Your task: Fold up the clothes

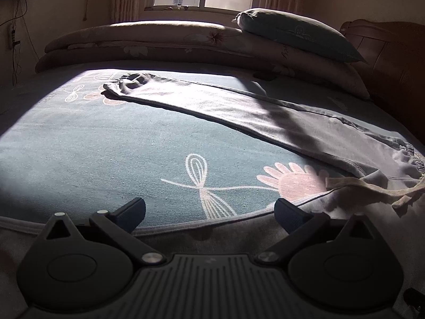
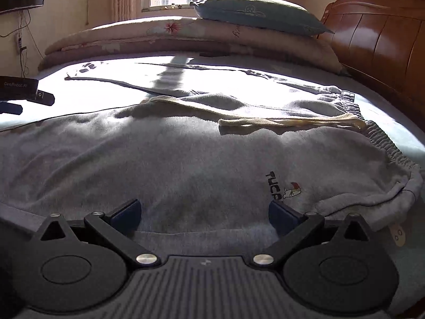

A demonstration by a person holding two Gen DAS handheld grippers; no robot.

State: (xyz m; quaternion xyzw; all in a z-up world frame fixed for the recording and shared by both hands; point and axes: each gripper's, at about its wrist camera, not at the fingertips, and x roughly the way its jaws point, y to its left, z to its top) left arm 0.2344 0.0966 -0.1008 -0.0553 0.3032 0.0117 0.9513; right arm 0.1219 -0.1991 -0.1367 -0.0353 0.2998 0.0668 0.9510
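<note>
Trousers [image 2: 186,164] beneath wide-spread right tongs [image 2: 204,216]

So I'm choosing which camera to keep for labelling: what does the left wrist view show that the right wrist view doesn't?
Only the left wrist view shows the far trouser leg's cuff and the sheet's whisk print. Only the right wrist view shows the printed logo and the left gripper at its edge. Both show the grey sweatpants, drawstring, pillow, and open jaws.

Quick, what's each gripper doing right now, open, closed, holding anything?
Left gripper: open, holding nothing, over the near edge of the grey sweatpants.
Right gripper: open, holding nothing, above the sweatpants' fabric.
</note>
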